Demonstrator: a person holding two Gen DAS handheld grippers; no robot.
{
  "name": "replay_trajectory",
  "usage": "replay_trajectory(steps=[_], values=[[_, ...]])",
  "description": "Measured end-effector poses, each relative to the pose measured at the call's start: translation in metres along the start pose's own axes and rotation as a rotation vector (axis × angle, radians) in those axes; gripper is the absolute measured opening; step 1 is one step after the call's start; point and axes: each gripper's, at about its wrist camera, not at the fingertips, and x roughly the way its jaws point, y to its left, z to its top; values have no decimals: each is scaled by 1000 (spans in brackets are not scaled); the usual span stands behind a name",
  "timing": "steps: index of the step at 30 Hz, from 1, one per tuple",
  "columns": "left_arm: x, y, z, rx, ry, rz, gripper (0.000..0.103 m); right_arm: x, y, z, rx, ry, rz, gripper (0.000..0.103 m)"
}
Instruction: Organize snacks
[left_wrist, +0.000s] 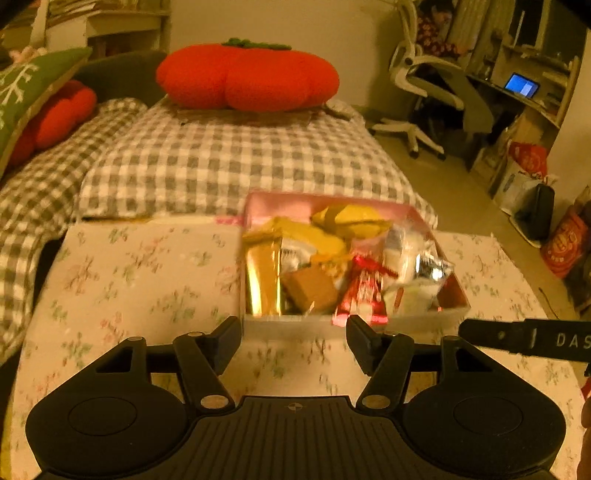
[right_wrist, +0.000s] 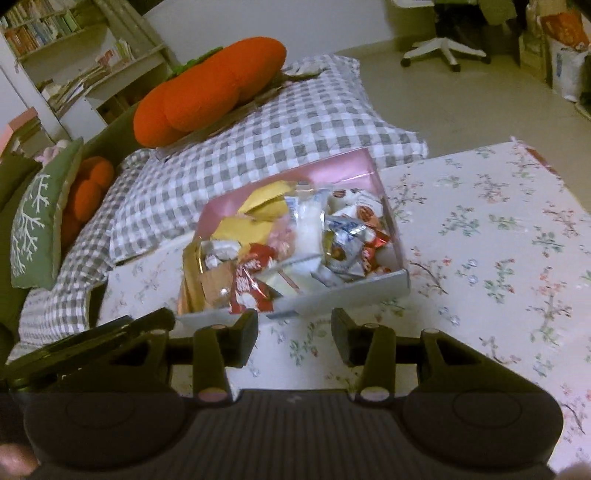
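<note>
An open box with a pink lining (left_wrist: 295, 203) (right_wrist: 332, 166) stands on the floral tablecloth (left_wrist: 129, 277) (right_wrist: 498, 240). Snacks fill it: a gold packet (left_wrist: 262, 277), a small brown carton (left_wrist: 310, 291), a red wrapper (left_wrist: 362, 291) (right_wrist: 251, 284), yellow packets (left_wrist: 351, 218) (right_wrist: 266, 199) and silver-white wrappers (left_wrist: 432, 266) (right_wrist: 343, 236). My left gripper (left_wrist: 293, 332) is open just short of the box's near wall, with nothing between its fingers. My right gripper (right_wrist: 294, 328) is open too, empty, near the same wall. Each gripper shows at the edge of the other's view.
Behind the table lies a grey checked quilt (left_wrist: 229, 162) with an orange pumpkin cushion (left_wrist: 247, 77) on it. A green cushion (right_wrist: 33, 221) rests at the left. A white office chair (left_wrist: 432, 96) and bags (left_wrist: 524, 173) stand on the floor to the right.
</note>
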Motion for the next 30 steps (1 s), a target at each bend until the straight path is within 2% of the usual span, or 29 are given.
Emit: replay_trajectory(steps=[4,8,12,14,16,20,23,26,30], values=[[-15,2,-16,-8,11,4,61,-10,-2,-6,-7,0,-25,43],[-23,-4,-30,21,26,26,61,-16,1,-21,7,34,3,46],[-25,-15,-37,57,39,40,61,-13,13,-33,-43,64,-40,46],[-25,-22,-38,97,29,62,61,-13,15,-34,-55,61,-45,52],[-24,-22,-38,102,24,69,61,-12,15,-34,-63,56,-62,67],[-23,-19,-38,88,32,76,64,-10,18,-35,-92,50,-102,72],[-22,-16,-38,70,38,81,65,-11,17,-36,-88,44,-102,82],[-21,-14,-37,55,50,75,78,-10,18,-36,-93,43,-117,92],[-20,-15,-37,60,45,91,86,-6,19,-37,-110,56,-142,98]])
